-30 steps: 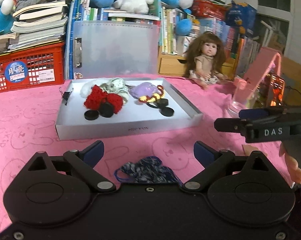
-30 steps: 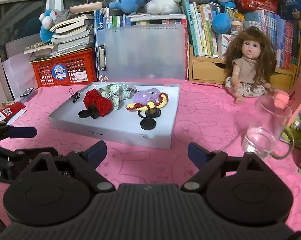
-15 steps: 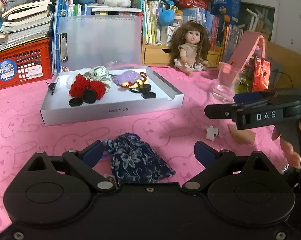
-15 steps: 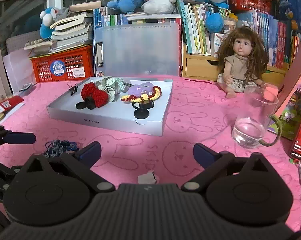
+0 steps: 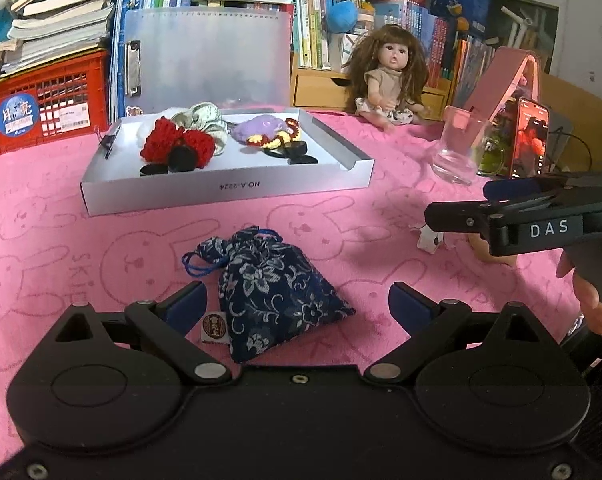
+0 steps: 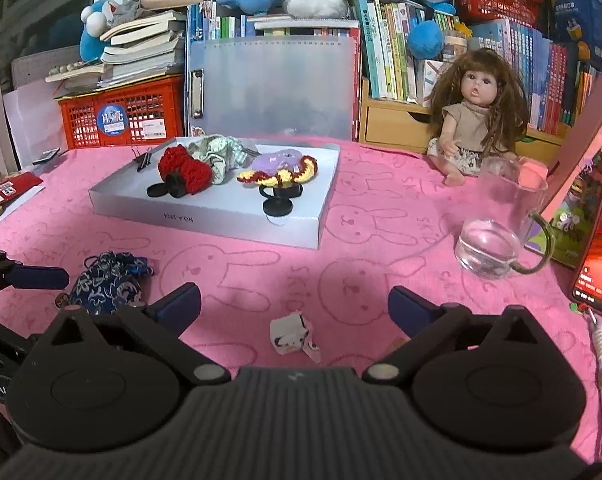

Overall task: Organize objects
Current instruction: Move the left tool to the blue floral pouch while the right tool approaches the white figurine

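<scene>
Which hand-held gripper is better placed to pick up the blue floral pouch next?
Left hand-held gripper: its open jaws already frame the blue floral pouch. The right hand-held gripper is lined up with the small white item instead.

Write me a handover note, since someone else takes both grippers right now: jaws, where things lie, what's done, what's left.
Left gripper: jaws open, straddling the blue floral pouch on the pink cloth, not pressing it.
Right gripper: jaws open, empty, having just widened; the small white paper piece lies between them.
Done: red crochet piece, purple and yellow crochet piece and patterned fabric sit in the grey tray.
Left, likely: pouch and paper piece into the tray.
</scene>
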`<action>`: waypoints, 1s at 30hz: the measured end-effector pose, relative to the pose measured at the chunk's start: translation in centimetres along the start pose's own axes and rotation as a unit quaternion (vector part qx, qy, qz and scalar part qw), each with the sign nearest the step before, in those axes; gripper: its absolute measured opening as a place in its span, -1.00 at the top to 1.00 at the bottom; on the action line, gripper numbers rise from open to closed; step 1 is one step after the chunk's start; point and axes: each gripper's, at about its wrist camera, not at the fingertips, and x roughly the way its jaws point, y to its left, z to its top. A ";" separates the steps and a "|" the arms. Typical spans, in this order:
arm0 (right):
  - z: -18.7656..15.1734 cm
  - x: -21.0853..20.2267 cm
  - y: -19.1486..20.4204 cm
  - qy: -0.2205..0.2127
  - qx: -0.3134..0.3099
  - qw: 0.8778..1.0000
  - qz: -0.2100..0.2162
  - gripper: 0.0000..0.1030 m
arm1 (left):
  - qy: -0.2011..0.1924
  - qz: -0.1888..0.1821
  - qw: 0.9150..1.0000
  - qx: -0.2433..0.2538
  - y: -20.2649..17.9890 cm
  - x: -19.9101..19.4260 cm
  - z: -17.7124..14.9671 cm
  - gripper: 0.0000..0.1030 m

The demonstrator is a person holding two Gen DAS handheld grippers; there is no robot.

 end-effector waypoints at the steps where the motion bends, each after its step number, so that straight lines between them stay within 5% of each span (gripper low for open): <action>1: -0.2 0.0 0.0 0.001 0.002 1.000 -0.001 -1.00 | 0.001 -0.001 1.000 -0.003 0.1 0.1 -0.1 -0.87; 7: -0.9 -0.2 -0.4 0.005 0.014 1.000 -0.005 -1.00 | 0.009 -0.002 1.000 -0.010 0.1 0.4 -0.7 -0.71; 23: -2.9 0.0 -0.6 0.011 0.015 1.000 -0.021 -1.00 | 0.001 0.015 1.000 -0.005 -0.3 0.4 -1.5 -0.65; 30: -2.6 -0.2 -0.4 -0.004 0.030 1.000 0.007 -0.91 | -0.007 0.024 0.999 -0.021 0.1 0.2 -1.3 -0.39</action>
